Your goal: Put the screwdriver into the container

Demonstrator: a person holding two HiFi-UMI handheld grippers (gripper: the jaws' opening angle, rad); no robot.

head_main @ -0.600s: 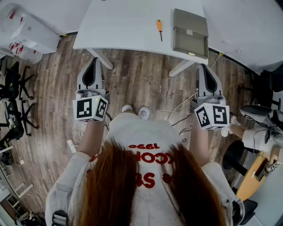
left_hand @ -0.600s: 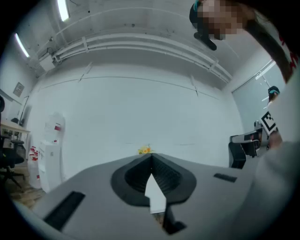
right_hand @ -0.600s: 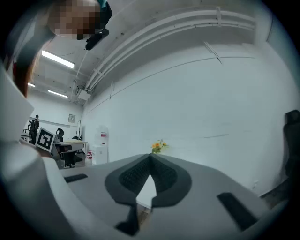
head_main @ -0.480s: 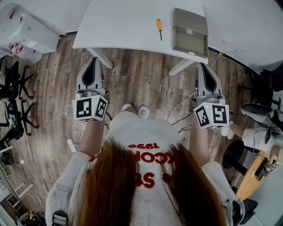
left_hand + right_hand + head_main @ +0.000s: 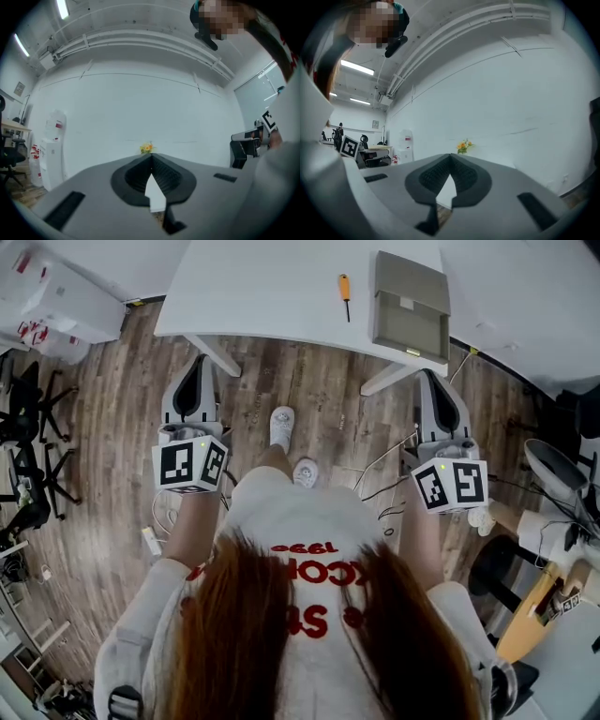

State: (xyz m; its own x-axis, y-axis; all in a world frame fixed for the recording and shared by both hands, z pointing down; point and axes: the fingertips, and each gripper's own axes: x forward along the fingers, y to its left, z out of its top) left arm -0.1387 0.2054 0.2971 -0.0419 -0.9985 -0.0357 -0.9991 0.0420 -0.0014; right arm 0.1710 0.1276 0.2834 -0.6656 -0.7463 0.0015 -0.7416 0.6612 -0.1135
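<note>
A screwdriver with an orange handle lies on the white table at the top of the head view. Just right of it stands the grey open container, near the table's front edge. My left gripper is held over the wooden floor in front of the table, well short of it and empty. My right gripper hangs level below the container's corner, also holding nothing. In both gripper views the jaws meet at their tips, left gripper and right gripper, facing a white wall. Neither gripper view shows the screwdriver.
Two slanted table legs stand ahead of the grippers. White boxes and office chairs are at the left, cables lie on the floor, and a desk with a chair is at the right. One foot is stepped forward.
The person has stepped one foot forward and the table has come slightly nearer. Both grippers keep their pose and stay shut.
</note>
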